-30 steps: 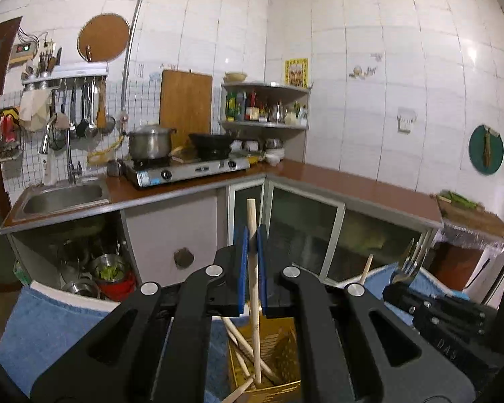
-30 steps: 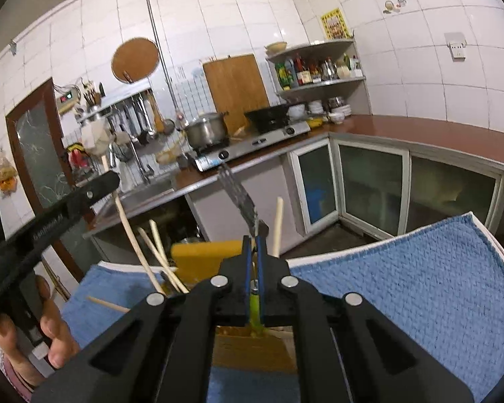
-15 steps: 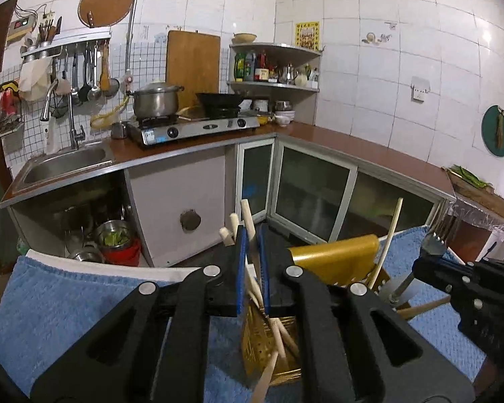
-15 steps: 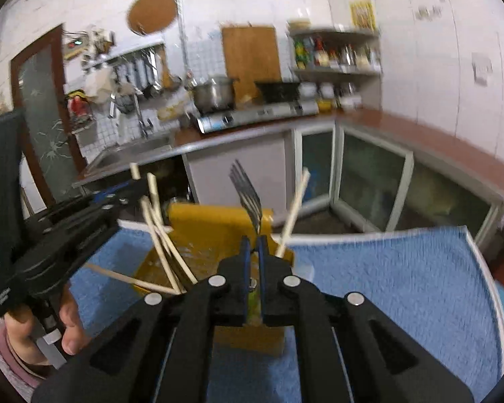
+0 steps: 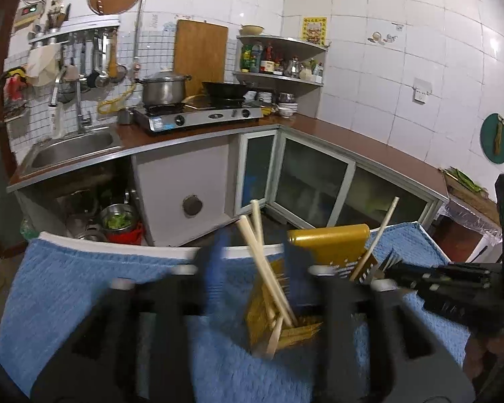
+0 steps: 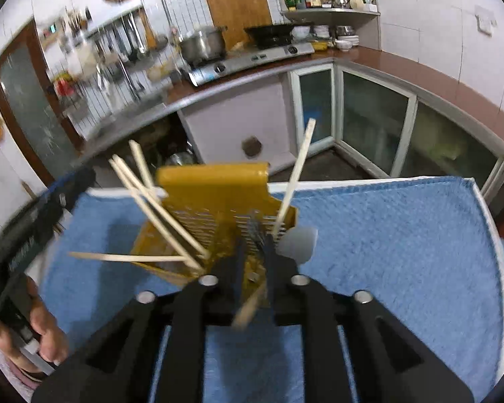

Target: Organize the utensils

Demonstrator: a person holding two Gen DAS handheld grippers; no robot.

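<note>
A yellow slotted utensil holder stands on a blue towel. Wooden chopsticks lean in it, and one more chopstick sticks up at its right side. My left gripper is blurred and its jaws are opening. The chopsticks stand between its fingers, untouched by the pads. My right gripper hovers over the holder's near side, its jaws opening too. A fork, blurred, sits low in the holder between those jaws, free of the pads.
Beyond the towel's far edge lie the kitchen floor, a counter with glass-door cabinets, a sink and a gas stove. A hand holds the left gripper's handle. A pale blurred shape sits by the holder's right side.
Both grippers' jaws have parted. The left let go of its chopstick, which now leans in the holder. The right tilted down and released the fork, which sank into the holder.
</note>
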